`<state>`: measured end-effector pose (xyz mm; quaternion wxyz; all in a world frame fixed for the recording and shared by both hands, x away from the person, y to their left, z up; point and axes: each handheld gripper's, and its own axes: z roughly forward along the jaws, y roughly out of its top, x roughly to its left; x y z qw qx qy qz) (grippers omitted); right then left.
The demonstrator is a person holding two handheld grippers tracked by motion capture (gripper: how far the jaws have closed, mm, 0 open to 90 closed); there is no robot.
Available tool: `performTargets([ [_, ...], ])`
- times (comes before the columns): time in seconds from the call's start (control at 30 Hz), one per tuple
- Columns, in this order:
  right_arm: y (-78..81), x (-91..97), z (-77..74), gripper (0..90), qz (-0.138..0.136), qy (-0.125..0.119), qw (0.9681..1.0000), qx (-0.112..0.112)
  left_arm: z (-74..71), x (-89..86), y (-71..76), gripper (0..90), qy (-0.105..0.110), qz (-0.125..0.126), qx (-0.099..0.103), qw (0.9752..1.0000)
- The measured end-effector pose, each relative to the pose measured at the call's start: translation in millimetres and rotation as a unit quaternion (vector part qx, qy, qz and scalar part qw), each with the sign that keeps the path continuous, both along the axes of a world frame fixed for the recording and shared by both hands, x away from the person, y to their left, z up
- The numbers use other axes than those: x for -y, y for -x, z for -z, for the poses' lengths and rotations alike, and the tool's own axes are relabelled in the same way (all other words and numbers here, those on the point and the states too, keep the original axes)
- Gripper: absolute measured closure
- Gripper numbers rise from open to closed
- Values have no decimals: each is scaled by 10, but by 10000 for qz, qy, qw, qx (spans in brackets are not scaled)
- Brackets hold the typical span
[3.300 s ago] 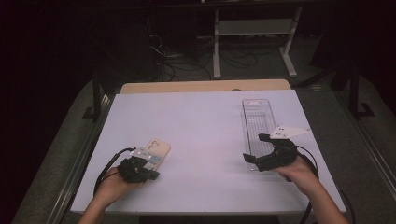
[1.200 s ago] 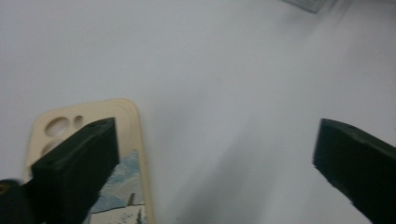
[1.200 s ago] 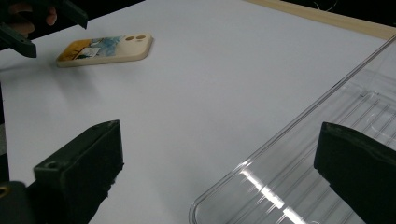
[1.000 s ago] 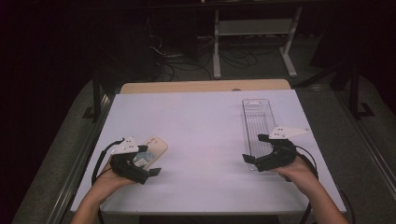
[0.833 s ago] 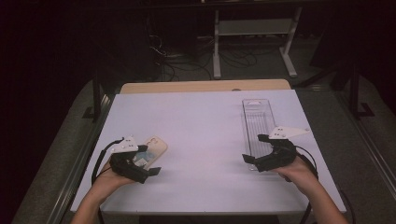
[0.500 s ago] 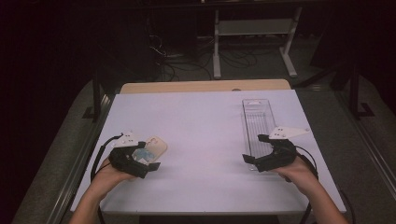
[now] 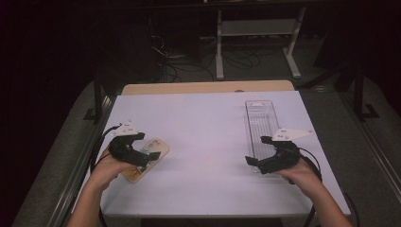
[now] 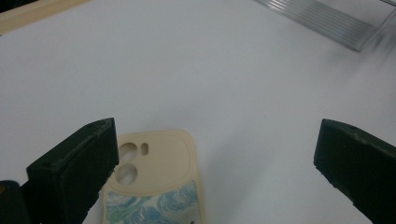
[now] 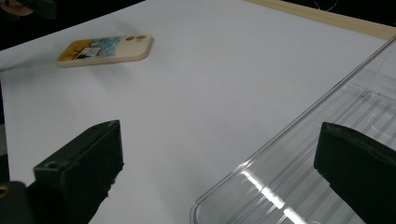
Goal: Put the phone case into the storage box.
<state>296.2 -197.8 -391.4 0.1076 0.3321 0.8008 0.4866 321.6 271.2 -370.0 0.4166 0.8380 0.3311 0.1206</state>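
White table (image 7: 208, 137), cream wave-printed phone case (image 8: 156, 186)

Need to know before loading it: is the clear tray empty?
Empty: the tray shows bare ribbed floor; the phone case lies outside on the table.

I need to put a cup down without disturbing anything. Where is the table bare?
The broad middle of the white table, between the phone case and the clear tray, is bare. It is crowded only near the left gripper and right gripper.
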Motion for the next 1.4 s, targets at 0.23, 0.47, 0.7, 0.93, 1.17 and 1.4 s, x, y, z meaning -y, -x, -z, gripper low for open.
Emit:
performTargets([
  [0.23, -3, 2, -1, 9, 9, -16, 10000, -13, 8, 2, -112, 0, -97, -191, 30, 9998],
  [0.47, -5, -4, 3, 9, -17, -1, 10000, -10, 12, -89, -192, 0, -19, -459, 19, 9989],
  [0.7, -1, -12, 5, 9, -24, 13, 10000, -14, 15, -211, -246, 0, -128, -651, 47, 9978],
  [0.93, -6, -5, 6, 9, -30, 19, 10000, 36, 19, -259, -248, 0, -133, -764, 16, 9970],
  [1.17, -3, -7, 5, 9, -38, 17, 10000, 31, 50, -262, -237, 0, -298, -681, -20, 9972],
  [1.4, -4, -4, 3, 9, -32, 11, 10000, 31, 106, -256, -211, 0, -318, -737, -75, 9967],
])
